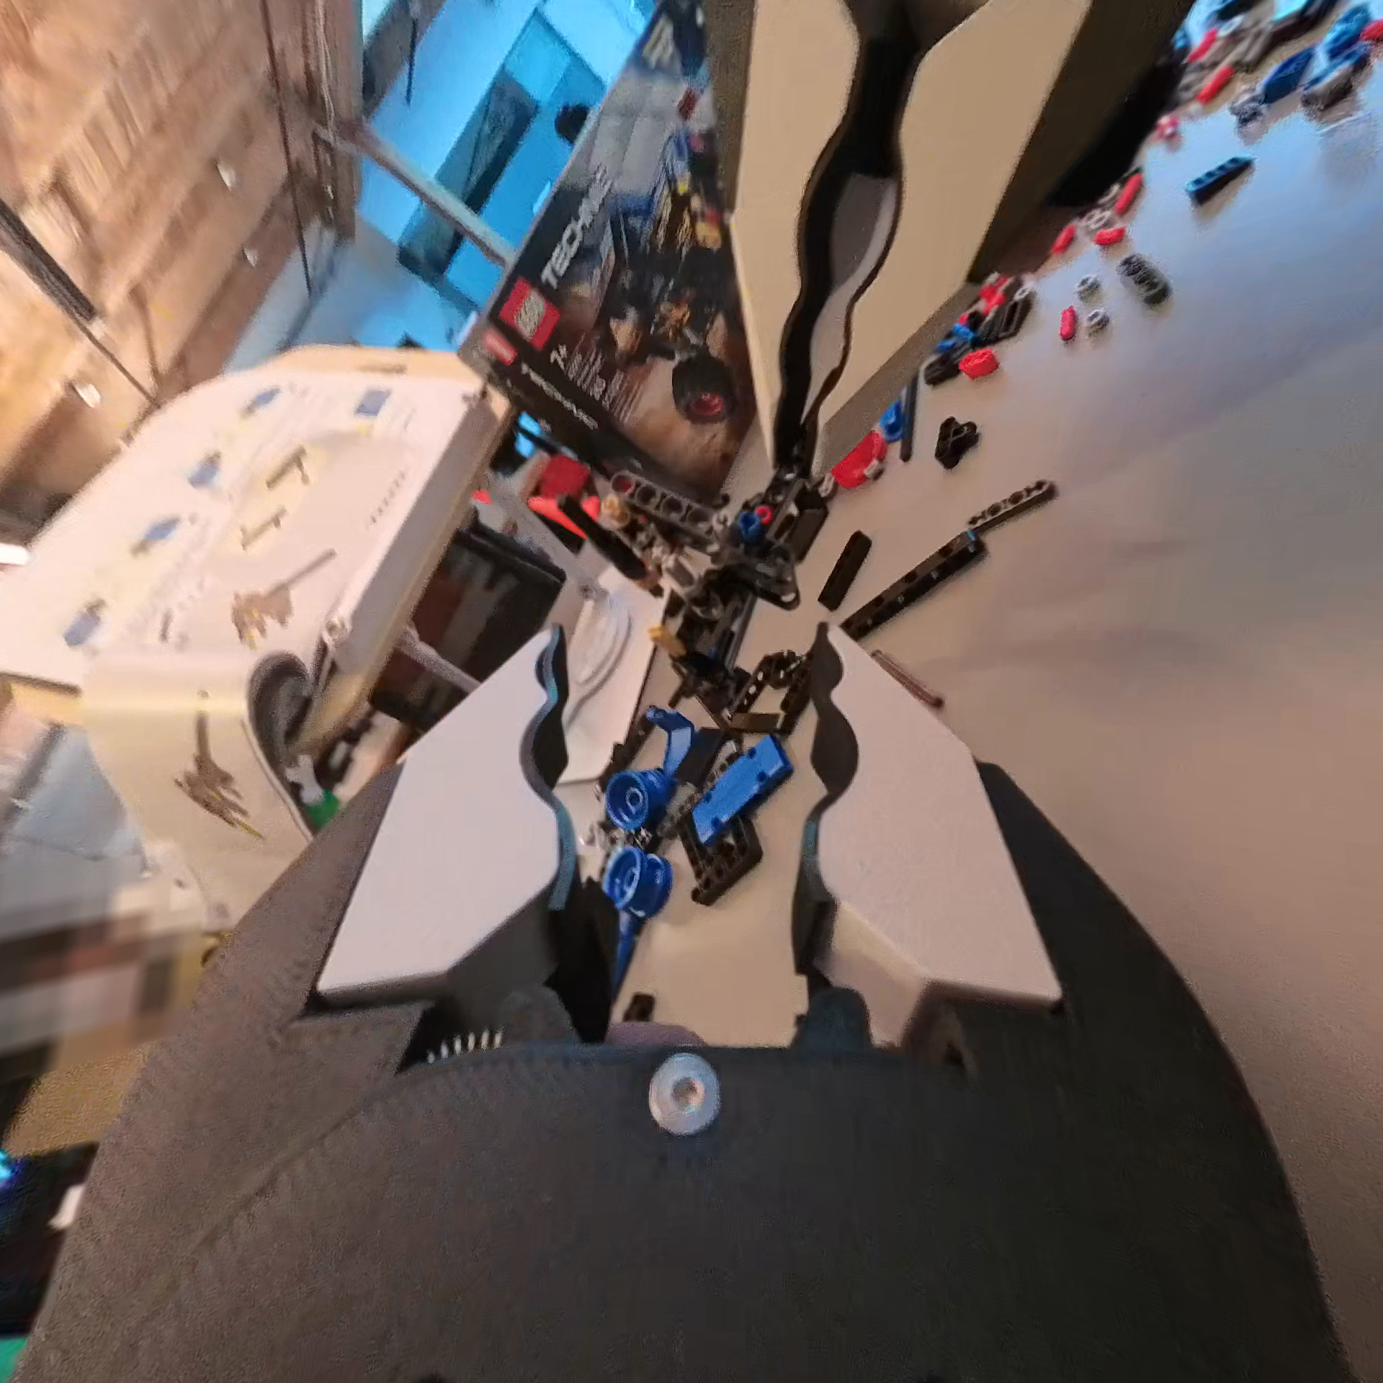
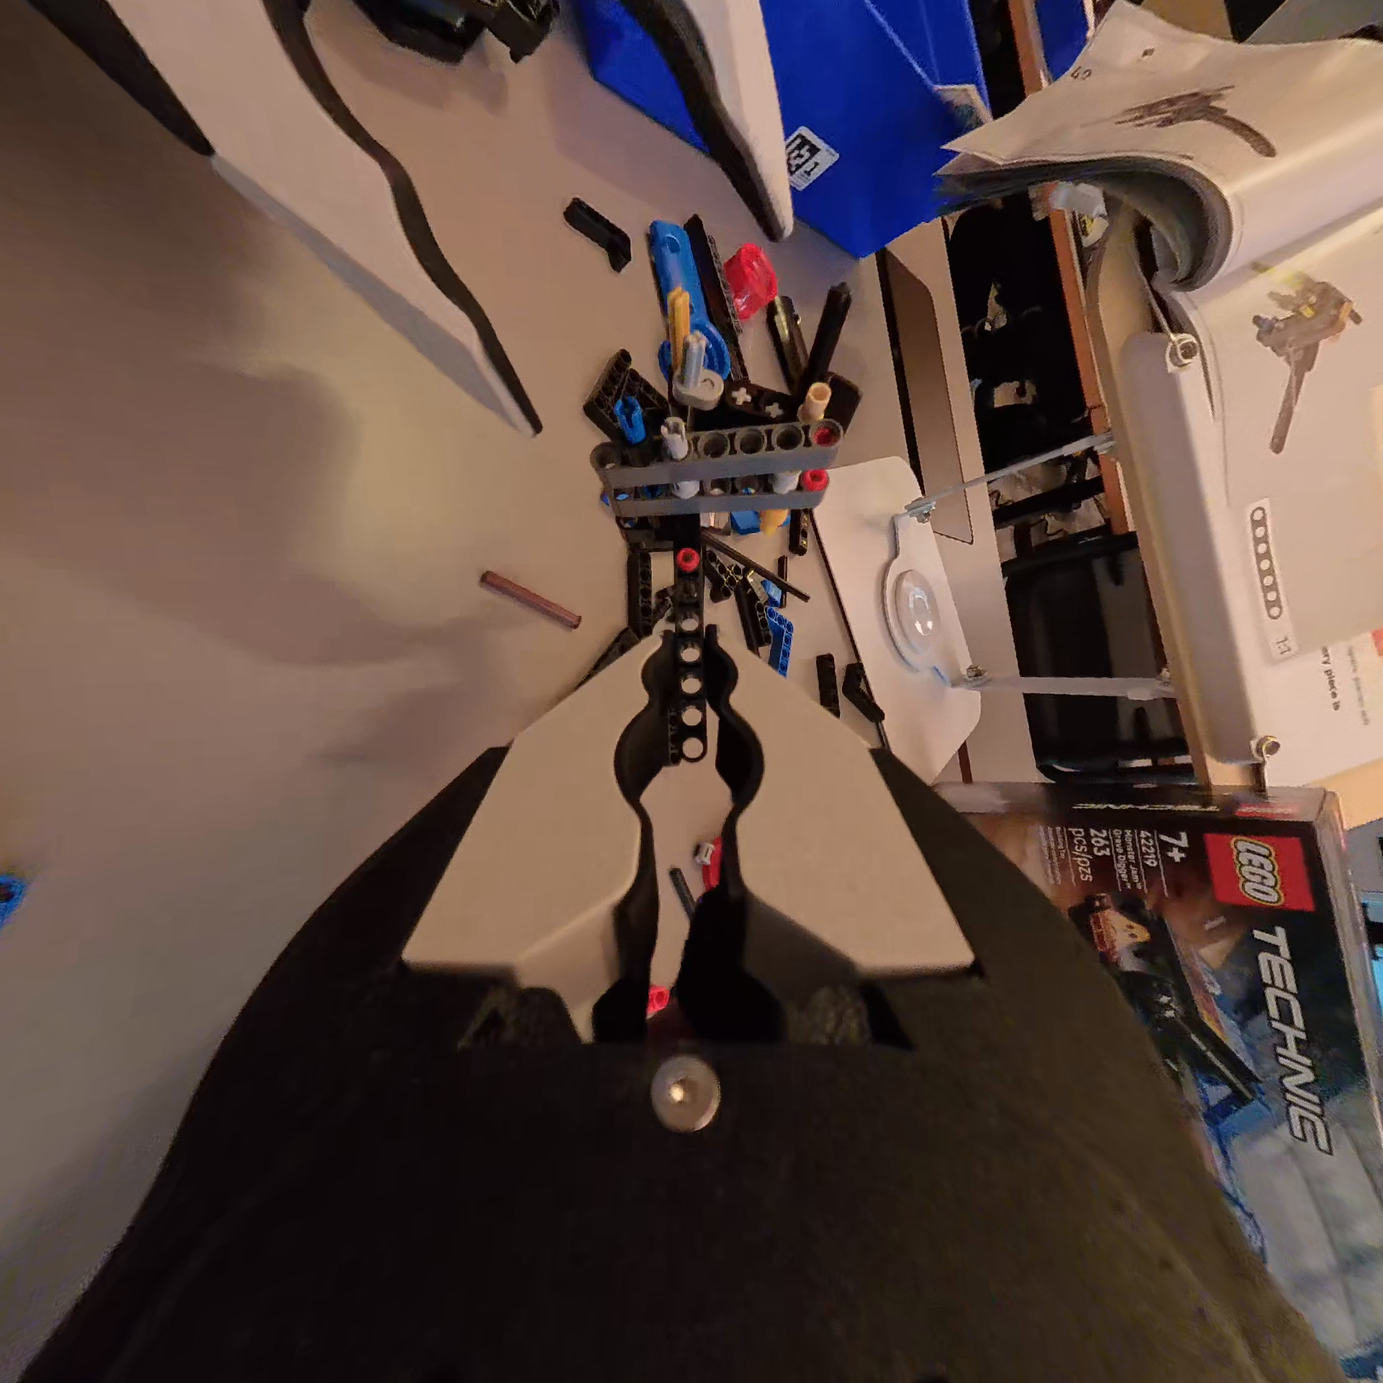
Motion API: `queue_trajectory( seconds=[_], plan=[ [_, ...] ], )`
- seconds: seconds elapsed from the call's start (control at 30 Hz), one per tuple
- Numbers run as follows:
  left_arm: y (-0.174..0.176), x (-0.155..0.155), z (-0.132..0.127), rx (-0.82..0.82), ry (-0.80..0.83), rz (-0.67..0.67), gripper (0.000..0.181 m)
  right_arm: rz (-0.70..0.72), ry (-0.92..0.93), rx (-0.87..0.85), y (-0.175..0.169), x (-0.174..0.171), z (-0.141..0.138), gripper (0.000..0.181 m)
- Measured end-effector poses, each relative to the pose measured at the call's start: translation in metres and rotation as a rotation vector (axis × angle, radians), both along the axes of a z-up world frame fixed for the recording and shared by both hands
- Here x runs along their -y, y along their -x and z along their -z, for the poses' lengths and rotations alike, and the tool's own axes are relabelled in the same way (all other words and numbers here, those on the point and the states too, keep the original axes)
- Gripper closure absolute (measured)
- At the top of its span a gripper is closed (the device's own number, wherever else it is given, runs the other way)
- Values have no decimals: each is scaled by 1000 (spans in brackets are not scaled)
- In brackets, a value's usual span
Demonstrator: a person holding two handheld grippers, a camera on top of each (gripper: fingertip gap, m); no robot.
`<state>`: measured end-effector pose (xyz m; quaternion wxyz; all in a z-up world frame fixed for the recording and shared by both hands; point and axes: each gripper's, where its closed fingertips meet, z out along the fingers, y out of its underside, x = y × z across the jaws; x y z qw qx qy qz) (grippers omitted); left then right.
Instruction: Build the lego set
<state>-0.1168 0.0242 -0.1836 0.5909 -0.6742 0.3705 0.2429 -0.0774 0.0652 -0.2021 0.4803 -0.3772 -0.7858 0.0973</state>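
Observation:
My right gripper [image 2: 687, 645] is shut on a black holed beam [image 2: 689, 696] that sticks out from the partly built black and grey lego model [image 2: 718, 471] on the pale table [image 2: 262, 486]. In the left wrist view the right gripper [image 1: 797, 441] grips the far end of that model [image 1: 748, 584]. My left gripper [image 1: 688, 658] is open, with its fingers [image 1: 486, 786] on either side of the model's near end and not pressing on it. In the right wrist view the left gripper's fingers [image 2: 359, 172] stand wide apart at the top.
Blue wheel hubs [image 1: 636, 801], a blue plate [image 1: 741, 793] and black beams [image 1: 913, 584] lie near the left gripper. Red, blue and black pieces [image 1: 1085, 299] are scattered further along the table. The lego box [image 2: 1197, 935], an instruction booklet on a stand [image 2: 1272, 374] and a brown axle [image 2: 530, 599] are close by. Some 7 cm of space lies between my two pairs of fingers. The brown axle [image 2: 530, 599] is about equally far from each gripper, around 9 cm.

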Motion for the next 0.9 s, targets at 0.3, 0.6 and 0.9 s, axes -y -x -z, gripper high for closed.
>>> queue_trajectory(
  seconds=[0.3,0.6,0.9],
  plan=[
    [10,-14,6,183,84,-70,121,29,-168,67,24,14,-14,178],
    [33,-17,-11,384,22,-126,144,-27,-149,-99,40,19,-38,176],
    [37,-19,-24,668,10,-60,146,-40,139,-330,30,5,-72,152]
  ],
)
